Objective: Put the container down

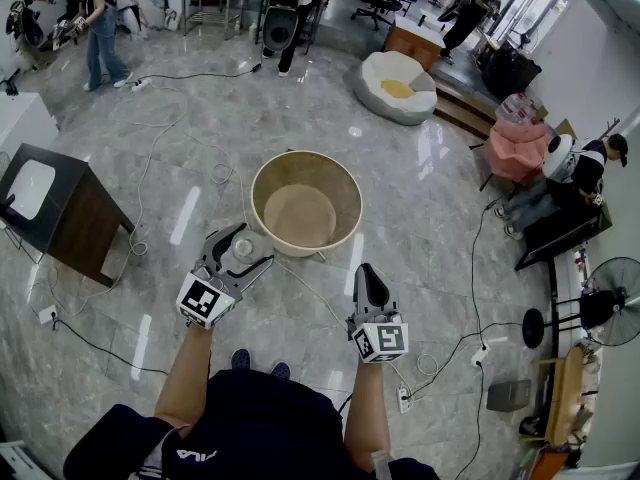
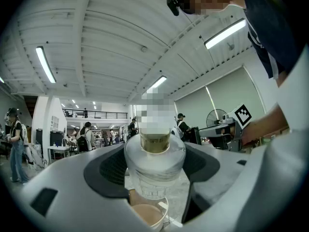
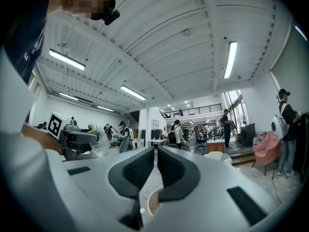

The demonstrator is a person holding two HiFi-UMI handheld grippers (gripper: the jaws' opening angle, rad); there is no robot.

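Note:
A clear jar-like container (image 1: pixel 243 247) with a gold cap hangs above the floor, just left of a round beige tub (image 1: pixel 306 204). My left gripper (image 1: pixel 243 248) is shut on it. In the left gripper view the container (image 2: pixel 154 166) fills the gap between the two dark pads (image 2: pixel 113 170), with the tub (image 2: pixel 147 217) below it. My right gripper (image 1: pixel 367 271) floats to the right of the left one, shut and holding nothing. In the right gripper view its jaws (image 3: pixel 155 170) leave only a thin slit, and the left gripper with the container (image 3: pixel 99 140) shows at the left.
A dark wooden cabinet (image 1: pixel 62 220) stands at the left. Cables (image 1: pixel 150 168) trail over the marble floor. A white beanbag seat (image 1: pixel 398 86), a pink chair (image 1: pixel 520 146) and a standing fan (image 1: pixel 605 308) lie to the right. People stand at the back.

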